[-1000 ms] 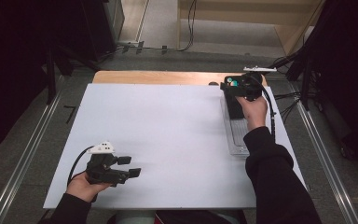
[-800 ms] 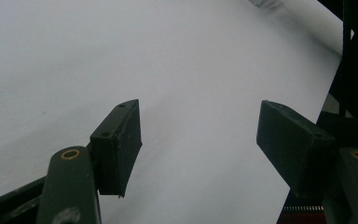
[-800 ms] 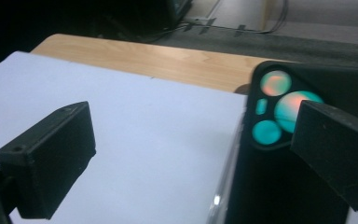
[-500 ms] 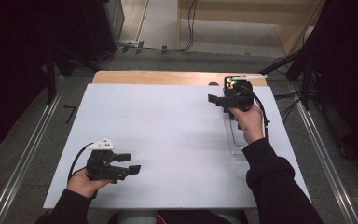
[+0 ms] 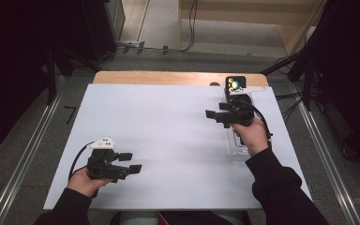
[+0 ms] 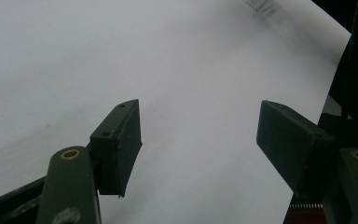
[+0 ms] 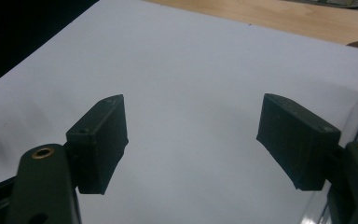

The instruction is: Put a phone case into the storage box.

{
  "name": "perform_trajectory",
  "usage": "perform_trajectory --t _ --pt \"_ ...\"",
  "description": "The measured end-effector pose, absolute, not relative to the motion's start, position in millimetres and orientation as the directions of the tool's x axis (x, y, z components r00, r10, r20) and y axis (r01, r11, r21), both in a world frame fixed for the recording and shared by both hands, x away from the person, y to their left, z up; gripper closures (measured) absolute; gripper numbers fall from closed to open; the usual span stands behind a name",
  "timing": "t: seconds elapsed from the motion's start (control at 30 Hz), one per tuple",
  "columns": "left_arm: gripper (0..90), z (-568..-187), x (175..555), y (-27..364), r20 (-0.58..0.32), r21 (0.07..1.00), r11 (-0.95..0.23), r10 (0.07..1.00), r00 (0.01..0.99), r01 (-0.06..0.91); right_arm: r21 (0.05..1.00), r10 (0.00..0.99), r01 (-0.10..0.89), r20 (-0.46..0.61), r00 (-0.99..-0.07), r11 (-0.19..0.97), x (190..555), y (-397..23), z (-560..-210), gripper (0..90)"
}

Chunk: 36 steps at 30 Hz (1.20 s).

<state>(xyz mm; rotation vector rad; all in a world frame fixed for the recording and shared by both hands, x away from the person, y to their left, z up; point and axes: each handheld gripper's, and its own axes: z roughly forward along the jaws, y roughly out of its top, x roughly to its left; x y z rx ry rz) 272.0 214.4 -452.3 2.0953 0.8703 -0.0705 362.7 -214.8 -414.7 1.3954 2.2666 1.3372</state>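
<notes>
A white table (image 5: 168,140) spans the high view; a clear tray (image 5: 236,143) lies along its right edge, a small dark box with coloured dots (image 5: 235,84) at the tray's far end; the right gripper (image 5: 214,116) hovers just beside the tray, jaws apart, just closing on nothing; the left gripper (image 5: 130,162) rests near the front-left, jaws apart and empty.

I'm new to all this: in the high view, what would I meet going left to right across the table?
Left gripper → bare white table sheet → right gripper → clear tray at the right edge.
</notes>
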Motion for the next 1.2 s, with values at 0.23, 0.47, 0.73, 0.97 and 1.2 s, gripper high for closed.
perform_trajectory --t 0.23,0.47,0.73,0.97,1.2 --pt "31.1 -452.6 271.4 213.5 -0.338 0.689 -0.405 0.554 0.761 0.601 0.737 0.742 0.636 0.291 -0.604 0.229 343.8 -210.6 -417.2 22.8" --pt "31.1 -452.2 270.7 212.7 -0.34 0.69 -0.405 0.551 0.763 0.6 0.726 0.715 0.633 0.289 -0.636 0.27 322.2 -210.6 -424.5 22.8" --pt "31.1 -451.7 269.2 210.7 -0.341 0.692 -0.407 0.544 0.767 0.596 0.721 0.691 0.628 0.294 -0.66 0.293 297.9 -214.2 -431.8 22.8" --pt "31.1 -451.8 267.4 207.8 -0.335 0.695 -0.415 0.536 0.775 0.587 0.723 0.683 0.612 0.271 -0.678 0.321 281.9 -216.4 -439.6 22.5" --pt "31.1 -451.0 265.8 206.9 -0.331 0.697 -0.422 0.528 0.782 0.58 0.707 0.661 0.612 0.275 -0.699 0.353 271.7 -217.5 -455.0 21.5"
